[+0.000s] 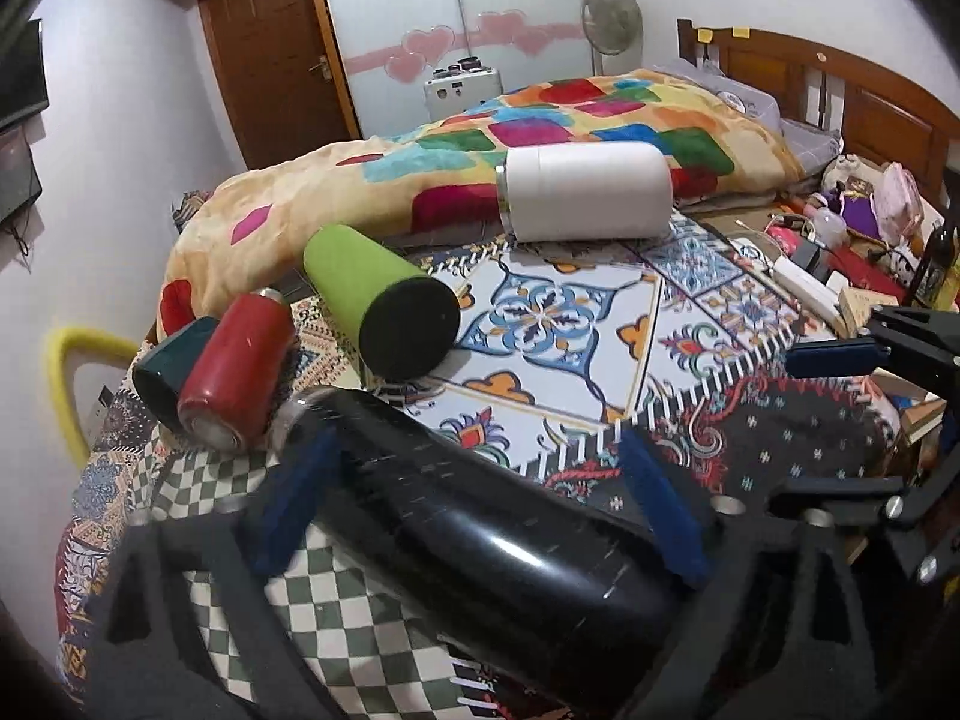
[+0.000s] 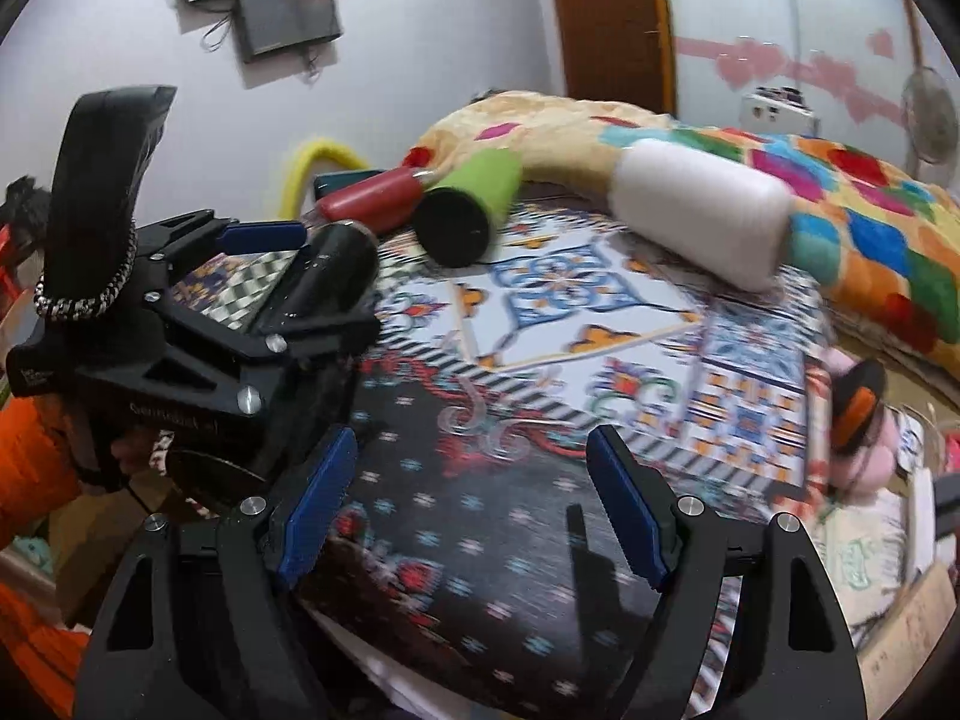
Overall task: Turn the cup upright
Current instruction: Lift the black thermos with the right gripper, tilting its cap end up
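Your left gripper [image 1: 474,498] has the black cup [image 1: 480,516] between its blue pads [image 1: 654,498], fingers spread about the cup's width and closed against its body. The right wrist view confirms it: left gripper [image 2: 300,264] clamped across the black cup [image 2: 336,264], one blue finger above and one below.

The black cup lies on its side, tilted, with its metal rim end pointing toward the red cup [image 1: 240,366]. It sits over the checkered part of the patterned cloth [image 1: 570,324].

Your right gripper [image 2: 468,510] is wide open, with nothing between its blue pads [image 2: 318,510], over the dark patch of the patterned cloth [image 2: 480,480]. In the left view its tip shows at the right edge [image 1: 840,354].

Other cups, all lying down:
- red cup, touching a dark teal cup [image 1: 162,372]
- green cup [image 1: 384,300], black base facing the camera, just beside the red one
- white cup [image 1: 588,192], farther back against the colourful blanket [image 1: 540,138]

The right wrist view is motion-blurred, so fine detail there is unreliable.
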{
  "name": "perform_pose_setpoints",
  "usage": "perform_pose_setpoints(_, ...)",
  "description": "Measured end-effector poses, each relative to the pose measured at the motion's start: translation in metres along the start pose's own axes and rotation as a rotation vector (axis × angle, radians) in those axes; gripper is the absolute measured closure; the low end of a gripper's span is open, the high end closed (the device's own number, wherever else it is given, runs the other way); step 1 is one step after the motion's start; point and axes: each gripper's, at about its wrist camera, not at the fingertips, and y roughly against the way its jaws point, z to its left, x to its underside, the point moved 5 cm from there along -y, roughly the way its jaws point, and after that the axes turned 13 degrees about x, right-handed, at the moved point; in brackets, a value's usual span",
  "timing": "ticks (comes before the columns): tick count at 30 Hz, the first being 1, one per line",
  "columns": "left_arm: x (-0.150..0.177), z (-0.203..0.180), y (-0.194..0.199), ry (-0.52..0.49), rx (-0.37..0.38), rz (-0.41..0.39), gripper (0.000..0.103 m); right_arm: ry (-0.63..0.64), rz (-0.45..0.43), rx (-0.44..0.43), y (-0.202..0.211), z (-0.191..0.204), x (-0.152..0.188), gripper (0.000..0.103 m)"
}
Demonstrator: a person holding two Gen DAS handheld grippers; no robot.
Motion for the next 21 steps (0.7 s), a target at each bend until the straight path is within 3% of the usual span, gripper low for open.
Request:
perform_pose_setpoints(2,-0.005,0.012,0.008,0.065,-0.021,-0.010,0.015,-0.013,-0.017,0.026,0.007,-0.009,0.000,0.026)
perform_pose_setpoints(5,0.000,0.029,0.018,0.127,-0.107,-0.008,0.000,-0.027,-0.036,0.023,0.013,-0.015,-0.003,0.026)
perform_pose_setpoints(9,0.006,0.034,0.023,0.180,-0.077,-0.012,0.000,-0.030,-0.043,-0.001,0.007,-0.009,-0.004,0.026)
perform_pose_setpoints(13,0.004,0.027,0.006,0.228,0.037,0.052,0.000,-0.041,-0.029,-0.039,-0.001,-0.002,-0.002,0.026)
perform_pose_setpoints(16,0.008,0.022,-0.009,0.257,0.080,0.103,0.000,-0.029,-0.026,-0.054,-0.002,0.003,0.002,0.026)
perform_pose_setpoints(21,0.020,0.029,-0.015,0.320,0.066,0.118,0.000,-0.010,-0.038,-0.035,0.002,0.002,0.005,0.026)
